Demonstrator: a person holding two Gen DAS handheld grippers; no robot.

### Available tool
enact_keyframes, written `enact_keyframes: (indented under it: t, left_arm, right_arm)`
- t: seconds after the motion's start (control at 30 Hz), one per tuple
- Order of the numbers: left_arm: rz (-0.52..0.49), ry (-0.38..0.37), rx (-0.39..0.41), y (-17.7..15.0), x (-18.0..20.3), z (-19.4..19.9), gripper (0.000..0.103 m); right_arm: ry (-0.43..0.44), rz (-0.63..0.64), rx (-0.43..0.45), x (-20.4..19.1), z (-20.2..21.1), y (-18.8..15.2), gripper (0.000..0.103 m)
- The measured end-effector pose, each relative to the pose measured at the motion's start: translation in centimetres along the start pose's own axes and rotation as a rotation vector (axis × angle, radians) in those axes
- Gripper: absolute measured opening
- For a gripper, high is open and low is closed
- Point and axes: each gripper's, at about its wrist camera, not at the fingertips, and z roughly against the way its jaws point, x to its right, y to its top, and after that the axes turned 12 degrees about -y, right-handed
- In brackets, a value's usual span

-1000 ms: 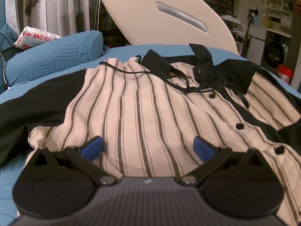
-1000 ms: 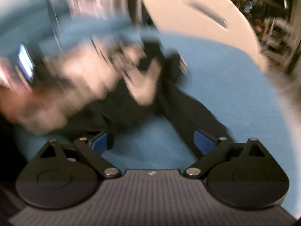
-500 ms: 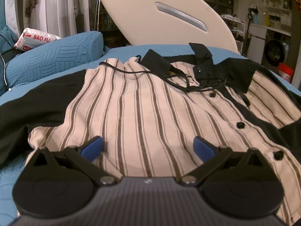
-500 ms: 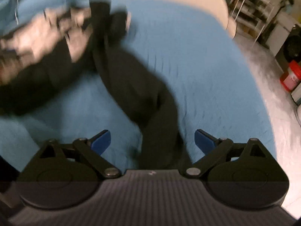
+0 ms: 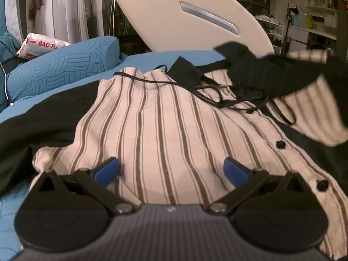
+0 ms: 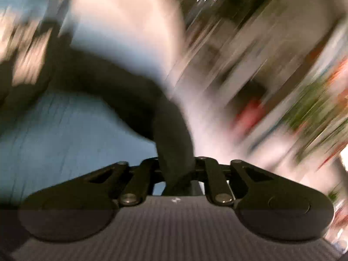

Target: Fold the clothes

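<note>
Two grippers work over my blue quilted bedspread [image 5: 152,58], a cream headboard [image 5: 165,15] behind it and a cluttered room beyond. My left gripper [image 5: 171,168] hovers with fingers spread above the striped shirt [image 5: 165,130] lying flat across the bed. My right gripper [image 6: 176,169] is closing, pinching the shirt's black sleeve [image 6: 171,139] in a heavily blurred view. Bare bedspread shows at the left edge beside a blue pillow [image 5: 63,69].
</note>
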Motion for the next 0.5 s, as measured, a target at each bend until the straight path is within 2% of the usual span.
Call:
enact_keyframes:
  t: [0.07,0.1,0.13,0.2,0.23,0.27,0.3,0.33,0.37,0.4,0.43,0.47,0.5]
  left_arm:
    - [0.000,0.000,0.000,0.0,0.0,0.0,0.103]
    - [-0.001,0.000,0.000,0.0,0.0,0.0,0.103]
    - [-0.001,0.001,0.000,0.0,0.0,-0.1,0.103]
    - [-0.002,0.001,0.000,0.0,0.0,-0.1,0.103]
    - [-0.002,0.001,-0.001,0.0,0.0,-0.1,0.103]
    - [-0.002,0.001,-0.001,0.1,0.0,-0.2,0.103]
    - [-0.002,0.001,-0.001,0.1,0.0,-0.2,0.103]
    - [-0.002,0.001,-0.001,0.1,0.0,-0.2,0.103]
    - [-0.001,0.001,-0.002,0.1,0.0,-0.3,0.103]
    - [0.000,0.000,-0.001,0.1,-0.1,-0.3,0.103]
    - [0.002,-0.002,-0.001,0.1,-0.1,-0.3,0.103]
    - [0.004,-0.003,0.000,0.1,-0.1,-0.2,0.103]
    - [0.005,-0.006,0.001,0.1,-0.2,0.0,0.103]
  right_arm:
    - [0.049,-0.073,-0.093,0.8,-1.4,-0.6,0.025]
    - [0.016,-0.126,-0.075,1.4,-1.0,-0.6,0.027]
    - [-0.025,-0.166,-0.041,1.9,-0.4,-0.5,0.029]
    - [-0.157,-0.318,0.121,2.8,2.7,0.3,0.034]
    - [-0.158,-0.368,0.195,2.6,4.3,0.8,0.035]
    - [-0.111,-0.391,0.248,2.1,5.4,1.2,0.036]
    - [0.002,-0.395,0.277,1.2,6.1,1.9,0.049]
    - [0.099,-0.387,0.275,0.5,6.2,2.4,0.069]
    - [0.278,-0.355,0.225,-1.0,5.6,3.3,0.072]
    - [0.422,-0.334,0.168,-2.7,4.6,4.2,0.071]
    - [0.438,-0.357,0.135,-3.7,3.8,4.6,0.071]
    - [0.415,-0.394,0.111,-4.5,3.1,5.0,0.071]
    - [0.330,-0.464,0.116,-4.8,2.4,4.8,0.070]
